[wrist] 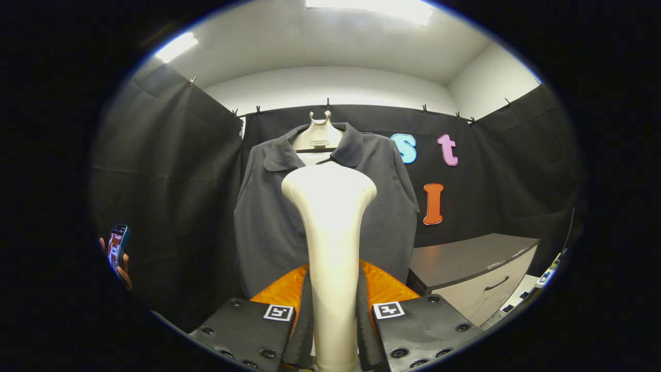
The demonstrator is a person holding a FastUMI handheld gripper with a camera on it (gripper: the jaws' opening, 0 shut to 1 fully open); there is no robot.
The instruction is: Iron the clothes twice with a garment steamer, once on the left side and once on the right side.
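Observation:
A dark grey collared shirt (268,217) hangs on a pale hanger (318,135) against the black cloth wall, straight ahead of me. My gripper (333,320) is shut on the handle of a cream garment steamer (330,227), with both fingers pressed on its sides. The steamer stands upright between the fingers, and its wide head rises in front of the middle of the shirt's chest, below the collar. I cannot tell whether the head touches the cloth.
A grey cabinet (472,266) with a drawer handle stands beyond the right finger, beside the shirt's right hem. A person's hand holding a phone (117,247) shows off to the left. Black cloth walls close the booth behind and to both sides.

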